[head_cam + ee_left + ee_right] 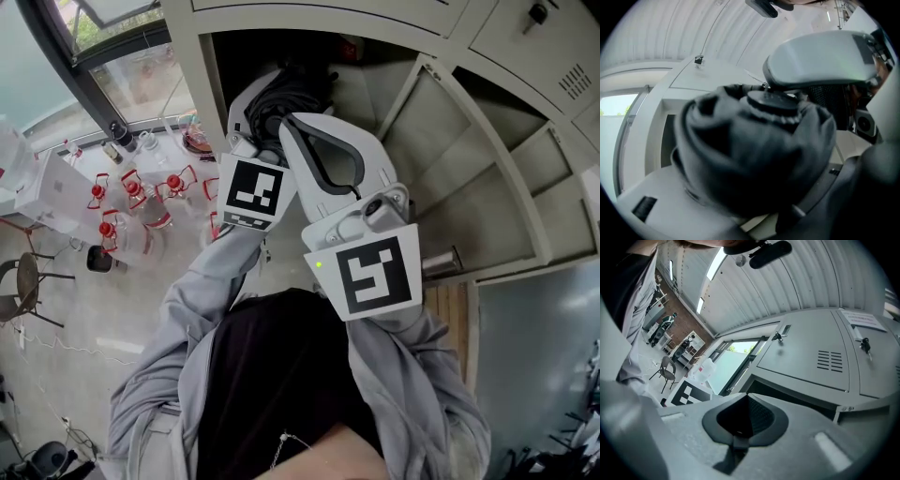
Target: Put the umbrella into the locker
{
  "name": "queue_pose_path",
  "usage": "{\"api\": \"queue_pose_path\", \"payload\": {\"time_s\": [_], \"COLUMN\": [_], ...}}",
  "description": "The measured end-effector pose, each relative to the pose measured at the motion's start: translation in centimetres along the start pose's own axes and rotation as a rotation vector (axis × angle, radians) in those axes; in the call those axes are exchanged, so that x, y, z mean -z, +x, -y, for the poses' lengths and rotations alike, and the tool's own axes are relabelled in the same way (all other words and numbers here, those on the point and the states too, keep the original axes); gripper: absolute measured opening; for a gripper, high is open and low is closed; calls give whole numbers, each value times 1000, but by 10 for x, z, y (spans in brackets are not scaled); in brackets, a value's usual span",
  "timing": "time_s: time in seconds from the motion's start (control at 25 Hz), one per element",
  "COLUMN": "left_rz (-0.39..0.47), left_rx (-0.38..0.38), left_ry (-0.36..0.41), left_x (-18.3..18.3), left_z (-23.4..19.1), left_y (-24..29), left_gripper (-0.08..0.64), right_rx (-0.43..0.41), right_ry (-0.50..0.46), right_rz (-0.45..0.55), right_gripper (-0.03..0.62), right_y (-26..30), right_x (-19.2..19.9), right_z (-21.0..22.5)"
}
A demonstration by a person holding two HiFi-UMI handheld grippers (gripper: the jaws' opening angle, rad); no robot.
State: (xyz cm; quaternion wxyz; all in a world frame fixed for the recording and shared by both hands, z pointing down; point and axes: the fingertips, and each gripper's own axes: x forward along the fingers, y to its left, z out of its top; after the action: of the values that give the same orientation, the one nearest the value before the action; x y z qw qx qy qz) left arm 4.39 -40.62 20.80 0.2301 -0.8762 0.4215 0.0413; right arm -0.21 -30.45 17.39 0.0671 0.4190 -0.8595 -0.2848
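At the open grey locker [511,178], the left gripper [265,111] clamps the black umbrella [286,92]. The right gripper [739,426] is pinched closed. Red-capped bottles [131,199] stand near the window [141,80].

Umbrella [281,94] blocks the left of the open locker [199,94] — right side free.

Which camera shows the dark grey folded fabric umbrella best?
The left gripper view: the dark grey folded fabric umbrella fills the picture, held between the left gripper's jaws. The head view shows only a dark part at the open grey metal locker's mouth. The right gripper view doesn't show it.
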Motion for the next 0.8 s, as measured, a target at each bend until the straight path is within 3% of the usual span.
{"api": "queue_pose_path", "payload": {"time_s": [0.24,0.8], "left_rz": [-53,-153], "left_rx": [-5,53], "left_ry": [-60,-57], "left_x": [28,59], "left_z": [4,22], "left_y": [-6,-1], "left_gripper": [286,322], "right_rx": [1,131], "right_ry": [10,-44], "right_rz": [-36,-89], "right_gripper": [3,3], "right_y": [10,11], "right_x": [24,67], "right_z": [-5,8]}}
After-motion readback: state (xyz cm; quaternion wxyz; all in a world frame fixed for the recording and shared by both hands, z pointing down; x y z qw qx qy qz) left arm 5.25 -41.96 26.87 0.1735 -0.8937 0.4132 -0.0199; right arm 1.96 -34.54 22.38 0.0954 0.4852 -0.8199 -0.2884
